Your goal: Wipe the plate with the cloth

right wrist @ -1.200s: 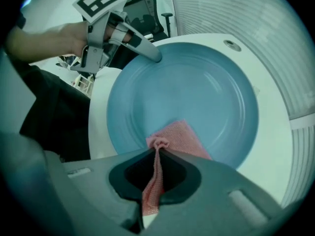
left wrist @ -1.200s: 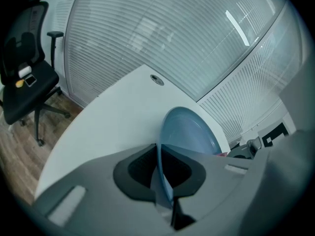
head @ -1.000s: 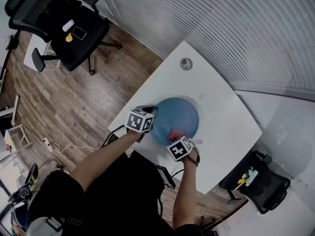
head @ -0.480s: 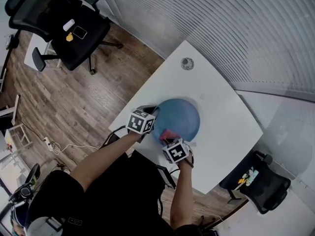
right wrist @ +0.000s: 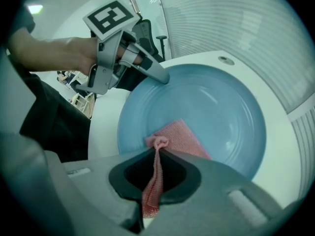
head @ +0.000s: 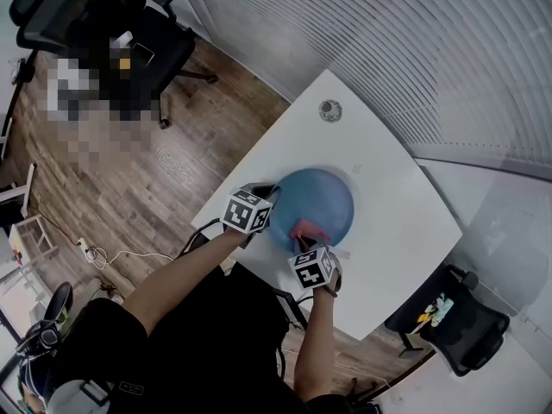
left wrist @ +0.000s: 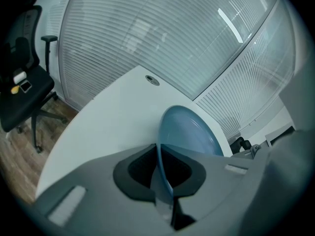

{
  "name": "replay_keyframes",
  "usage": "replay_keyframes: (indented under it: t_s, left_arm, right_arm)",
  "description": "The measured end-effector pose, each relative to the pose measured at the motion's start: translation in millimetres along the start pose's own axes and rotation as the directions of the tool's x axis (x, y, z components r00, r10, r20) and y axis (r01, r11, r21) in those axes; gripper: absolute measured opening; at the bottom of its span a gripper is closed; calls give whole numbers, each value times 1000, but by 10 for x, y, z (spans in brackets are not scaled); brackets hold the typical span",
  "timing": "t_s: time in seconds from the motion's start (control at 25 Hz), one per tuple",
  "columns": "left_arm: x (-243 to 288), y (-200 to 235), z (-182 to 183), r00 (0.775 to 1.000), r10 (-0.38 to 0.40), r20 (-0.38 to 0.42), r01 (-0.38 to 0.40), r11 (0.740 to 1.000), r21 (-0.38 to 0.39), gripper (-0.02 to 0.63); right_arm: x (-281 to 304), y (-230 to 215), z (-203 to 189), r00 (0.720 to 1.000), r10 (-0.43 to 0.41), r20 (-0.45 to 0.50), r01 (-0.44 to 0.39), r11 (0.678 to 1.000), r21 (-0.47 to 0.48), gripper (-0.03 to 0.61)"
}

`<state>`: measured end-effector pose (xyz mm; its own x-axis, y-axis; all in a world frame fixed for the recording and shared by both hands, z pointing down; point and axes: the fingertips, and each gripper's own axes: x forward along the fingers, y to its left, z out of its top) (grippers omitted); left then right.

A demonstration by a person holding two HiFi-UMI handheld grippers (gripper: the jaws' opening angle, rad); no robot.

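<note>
A blue plate (head: 323, 198) lies on the white table (head: 392, 222). My left gripper (head: 270, 205) is shut on the plate's left rim; in the left gripper view the rim of the plate (left wrist: 189, 132) runs edge-on between the jaws of that gripper (left wrist: 160, 156). My right gripper (head: 309, 247) points steeply down at the plate's near side, shut on a pink cloth (head: 306, 228). In the right gripper view the cloth (right wrist: 179, 136) hangs from this gripper (right wrist: 156, 156) and lies flat on the plate (right wrist: 216, 102), with the left gripper (right wrist: 160, 76) at the far rim.
A round cable grommet (head: 329, 109) sits in the table's far part. A black office chair (head: 457, 322) stands at the lower right, and another chair (head: 164, 46) on the wooden floor at the upper left. Slatted blinds (head: 388, 50) run behind the table.
My right gripper slid the cloth left over the near part of the plate, then back to the right. The left gripper kept its hold on the rim and stayed put.
</note>
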<state>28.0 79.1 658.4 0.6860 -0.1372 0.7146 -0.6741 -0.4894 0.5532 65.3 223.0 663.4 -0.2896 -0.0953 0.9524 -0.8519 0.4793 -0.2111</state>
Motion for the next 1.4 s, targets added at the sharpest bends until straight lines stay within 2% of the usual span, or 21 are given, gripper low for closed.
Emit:
replay_keyframes:
  t_s: [0.2, 0.48, 0.68, 0.88, 1.04, 1.2, 1.4]
  left_arm:
    - [9, 8, 17, 1000, 3, -3, -3, 1000, 14, 18]
    - [13, 4, 26, 1000, 2, -4, -1, 1000, 17, 20]
    - [20, 6, 25, 1000, 5, -4, -5, 1000, 29, 21]
    - [19, 3, 32, 1000, 1, -3, -1, 1000, 21, 21]
    - [8, 17, 16, 1000, 1, -7, 0, 1000, 25, 20]
    - [9, 2, 20, 1000, -1, -7, 1, 1000, 20, 20]
    - [20, -2, 24, 1000, 0, -8, 0, 1000, 3, 18]
  right_arm:
    - [-57, -304, 73, 996, -84, 43, 84, 996, -3, 14]
    - [-84, -628, 295, 992, -97, 85, 96, 995, 9, 14]
    - [-97, -904, 450, 983, -148, 105, 149, 989, -9, 14]
    - [-134, -1171, 593, 969, -209, 133, 207, 978, 24, 14]
    - [-143, -1335, 691, 940, -296, 170, 291, 955, 50, 14]
    - [-170, -1549, 695, 885, -438, 157, 442, 897, 11, 14]
    - [-199, -1649, 698, 871, -460, 173, 458, 887, 59, 14]
